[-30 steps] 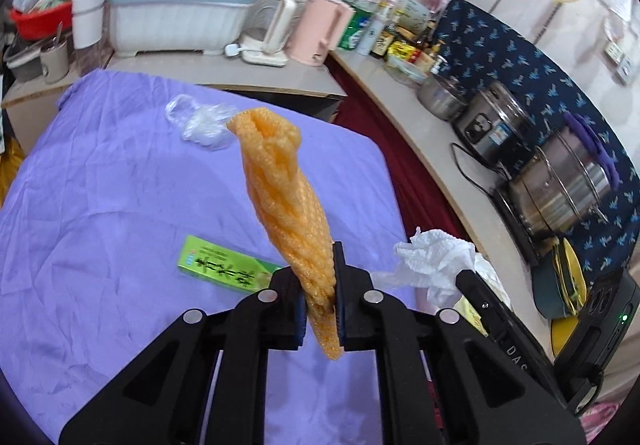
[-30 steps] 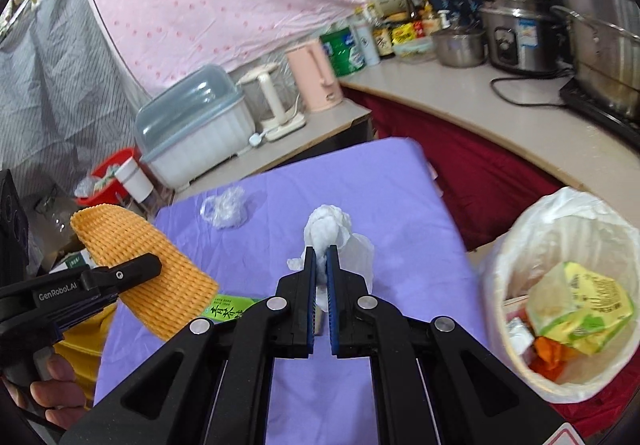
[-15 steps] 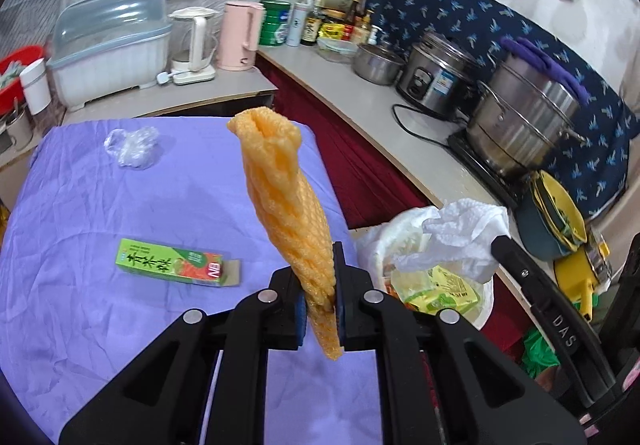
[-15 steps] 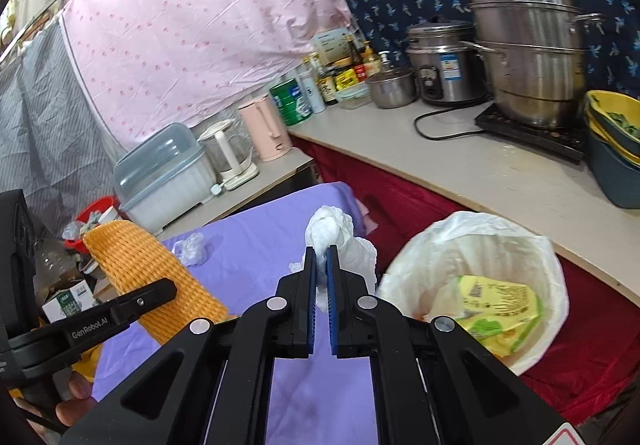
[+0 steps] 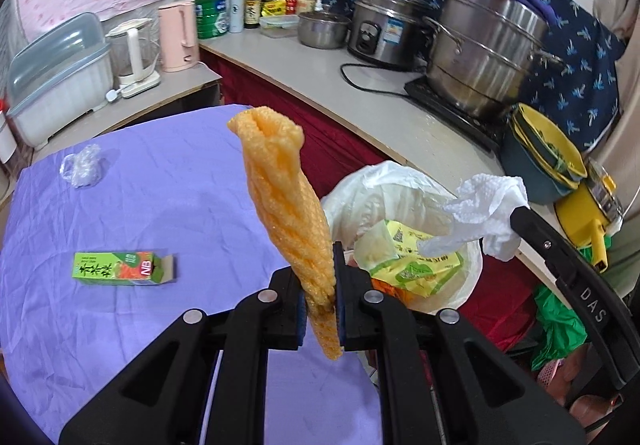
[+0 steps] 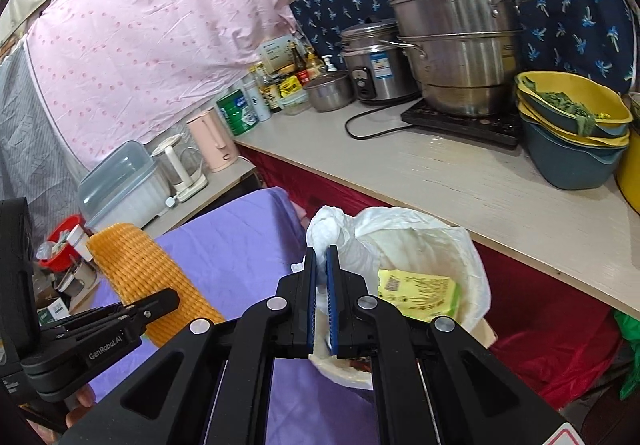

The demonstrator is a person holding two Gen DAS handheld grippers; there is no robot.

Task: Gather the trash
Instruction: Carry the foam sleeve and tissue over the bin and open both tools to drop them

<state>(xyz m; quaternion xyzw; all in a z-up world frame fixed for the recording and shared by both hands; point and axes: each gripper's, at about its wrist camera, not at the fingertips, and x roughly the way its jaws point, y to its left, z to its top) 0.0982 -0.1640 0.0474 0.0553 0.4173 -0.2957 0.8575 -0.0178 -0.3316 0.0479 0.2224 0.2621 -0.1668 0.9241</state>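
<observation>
My left gripper (image 5: 320,277) is shut on an orange foam net sleeve (image 5: 284,201), held upright above the purple table's right edge. My right gripper (image 6: 320,269) is shut on a crumpled white tissue (image 6: 332,233), which hangs over the white-lined trash bin (image 6: 468,245). In the left wrist view the tissue (image 5: 488,201) sits above the bin (image 5: 360,181), which holds a yellow-green wrapper (image 5: 416,257). A green carton (image 5: 120,267) and a clear plastic wad (image 5: 82,169) lie on the table.
The purple-clothed table (image 5: 160,181) is to the left, the bin beside its right edge. A counter (image 6: 460,181) behind holds a steel steamer pot (image 6: 456,37), rice cooker (image 6: 376,61), stacked bowls (image 6: 572,121), bottles and kettles. A dish box (image 5: 56,77) stands far left.
Both grippers have swung right, away from the table toward the bin. The tissue now hangs over the bin's opening. Both grips are unchanged.
</observation>
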